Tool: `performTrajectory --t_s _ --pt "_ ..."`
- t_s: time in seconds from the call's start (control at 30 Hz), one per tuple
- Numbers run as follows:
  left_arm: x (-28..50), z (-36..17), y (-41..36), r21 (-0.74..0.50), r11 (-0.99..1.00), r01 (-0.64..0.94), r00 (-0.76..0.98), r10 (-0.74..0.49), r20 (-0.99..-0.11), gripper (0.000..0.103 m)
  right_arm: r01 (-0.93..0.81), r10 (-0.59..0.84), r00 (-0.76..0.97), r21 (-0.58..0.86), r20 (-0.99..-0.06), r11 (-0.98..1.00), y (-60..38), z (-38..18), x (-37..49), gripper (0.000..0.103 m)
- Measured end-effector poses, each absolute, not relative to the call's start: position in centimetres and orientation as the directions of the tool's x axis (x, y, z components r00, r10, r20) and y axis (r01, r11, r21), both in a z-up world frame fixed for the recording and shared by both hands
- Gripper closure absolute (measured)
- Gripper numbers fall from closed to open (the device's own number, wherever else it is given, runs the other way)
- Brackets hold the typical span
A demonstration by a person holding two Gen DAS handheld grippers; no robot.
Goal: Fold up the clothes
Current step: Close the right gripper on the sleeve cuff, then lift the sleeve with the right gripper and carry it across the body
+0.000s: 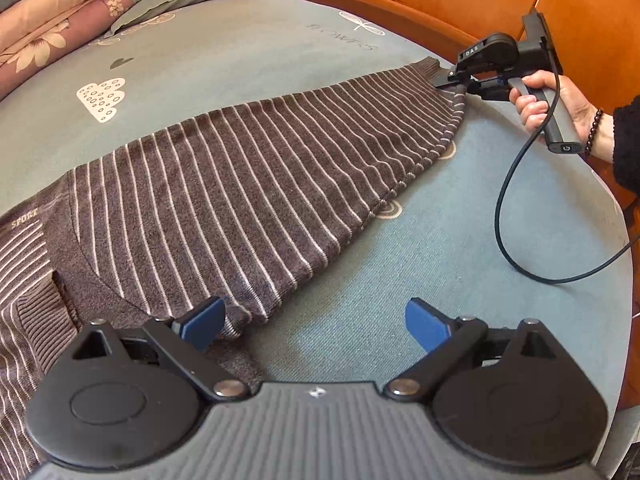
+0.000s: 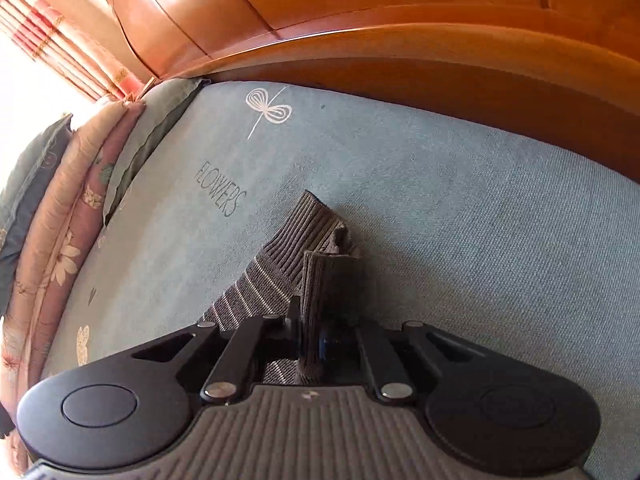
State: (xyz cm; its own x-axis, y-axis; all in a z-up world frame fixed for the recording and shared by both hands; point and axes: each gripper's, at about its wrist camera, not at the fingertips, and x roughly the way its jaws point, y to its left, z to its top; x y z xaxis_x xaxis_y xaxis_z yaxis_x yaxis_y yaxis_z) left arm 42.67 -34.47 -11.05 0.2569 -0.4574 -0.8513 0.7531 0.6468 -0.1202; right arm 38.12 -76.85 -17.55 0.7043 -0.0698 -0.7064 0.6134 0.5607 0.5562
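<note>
A brown sweater with thin white stripes (image 1: 224, 200) lies flat on the blue-grey bed sheet (image 1: 440, 240), one sleeve stretched out toward the far right. My right gripper (image 1: 450, 83), held by a person's hand (image 1: 536, 100), is shut on that sleeve's ribbed cuff. In the right wrist view the cuff (image 2: 316, 280) stands pinched upright between the closed jaws of the right gripper (image 2: 316, 340). My left gripper (image 1: 314, 318) is open near the sleeve's underarm. Its left blue pad (image 1: 204, 318) hovers over the sweater's edge and its right pad (image 1: 424, 324) over bare sheet.
Folded floral quilts and a pillow (image 1: 80, 12) are stacked at the far left of the bed. An orange wooden bed frame (image 1: 360, 4) curves along the far side. A black cable (image 1: 520, 240) loops from the right gripper onto the sheet. The bed's edge drops off at the right.
</note>
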Motion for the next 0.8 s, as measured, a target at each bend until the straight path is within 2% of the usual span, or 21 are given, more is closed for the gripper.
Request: performTrajectory --t_s 0.3,0.47,0.8 --pt "42.5 -9.5 -30.6 -0.104 0.687 0.719 0.307 -0.449 -0.839 0.007 0.559 -0.074 0.697 0.476 -0.713 0.679 -71.2 -11.8 40.8 0.096" --pt "42.1 -8.5 -27.4 -0.106 0.723 0.682 0.336 -0.439 -0.833 0.007 0.491 -0.029 0.693 0.442 -0.721 0.751 -66.5 -9.0 42.3 0.096" --pt "41.6 -6.6 -18.4 -0.039 0.795 0.605 0.408 -0.351 -0.843 0.006 0.407 0.055 0.696 0.457 -0.716 0.791 -55.8 -7.1 45.3 0.096"
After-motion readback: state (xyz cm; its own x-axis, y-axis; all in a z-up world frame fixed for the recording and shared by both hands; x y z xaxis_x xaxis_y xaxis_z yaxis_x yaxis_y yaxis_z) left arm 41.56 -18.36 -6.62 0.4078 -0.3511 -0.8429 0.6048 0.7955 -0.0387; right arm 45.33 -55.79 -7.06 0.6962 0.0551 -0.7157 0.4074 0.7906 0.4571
